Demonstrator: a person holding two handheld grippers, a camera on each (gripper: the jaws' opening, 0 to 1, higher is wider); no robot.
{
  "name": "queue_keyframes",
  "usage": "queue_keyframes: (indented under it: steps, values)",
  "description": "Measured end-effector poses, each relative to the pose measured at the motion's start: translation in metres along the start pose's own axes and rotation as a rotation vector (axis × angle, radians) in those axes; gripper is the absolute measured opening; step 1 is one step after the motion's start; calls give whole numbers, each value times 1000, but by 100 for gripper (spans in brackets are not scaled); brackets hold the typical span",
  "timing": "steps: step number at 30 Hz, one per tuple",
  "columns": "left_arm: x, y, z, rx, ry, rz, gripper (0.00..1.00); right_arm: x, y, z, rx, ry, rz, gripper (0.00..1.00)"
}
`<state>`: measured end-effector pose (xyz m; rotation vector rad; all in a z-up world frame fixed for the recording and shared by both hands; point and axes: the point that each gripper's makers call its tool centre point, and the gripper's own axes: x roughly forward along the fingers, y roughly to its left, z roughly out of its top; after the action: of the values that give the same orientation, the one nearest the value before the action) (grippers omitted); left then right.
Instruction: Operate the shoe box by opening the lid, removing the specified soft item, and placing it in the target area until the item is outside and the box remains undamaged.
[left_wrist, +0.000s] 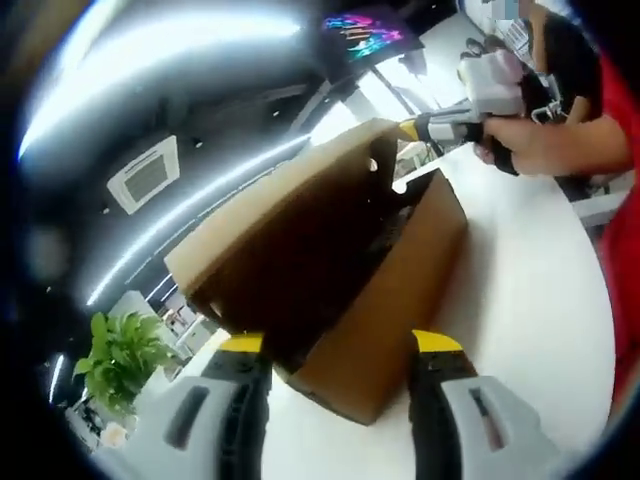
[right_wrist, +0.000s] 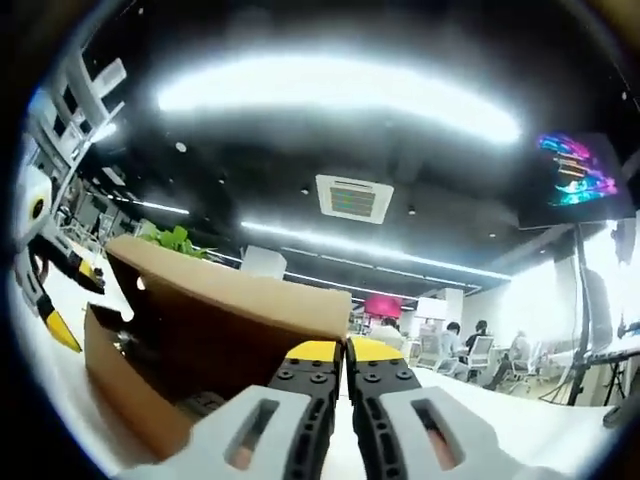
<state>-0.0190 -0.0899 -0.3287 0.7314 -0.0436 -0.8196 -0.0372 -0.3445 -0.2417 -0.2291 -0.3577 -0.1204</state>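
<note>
Cardboard shoe box sits on the white tabletop with its lid swung up, so I judge the opening step is nearly done. My left tool is spread wide at 6 o'clock, straddling the box's near corner, gripping nothing. My right tool has its jaws pressed together at the lid's edge; whether it pinches cardboard I cannot tell. Next I'd reach inside for the soft item, which is hidden in shadow.

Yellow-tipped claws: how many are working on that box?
2. The left claw sits open before the shoe box; the right claw pinches the raised lid edge.
</note>
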Motion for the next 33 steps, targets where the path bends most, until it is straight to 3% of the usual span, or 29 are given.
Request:
queue_keyframes:
  steps: [11,18,22,25,29,33]
  values:
    - [-5,7,4,112,51,-50,47,2,-1,-1,-65,13,0,0]
    - [-6,1,2,113,77,-153,43,3,-2,1,-42,28,9,0]
    - [-4,1,0,126,78,-183,38,3,-1,0,-50,30,7,0]
    - [0,6,3,177,44,-186,36,3,-1,0,-57,31,8,1]
    - [0,-6,-2,197,95,-304,29,5,-1,1,-62,33,13,1]
    - [3,2,-4,187,126,-312,25,6,-2,2,-70,36,20,1]
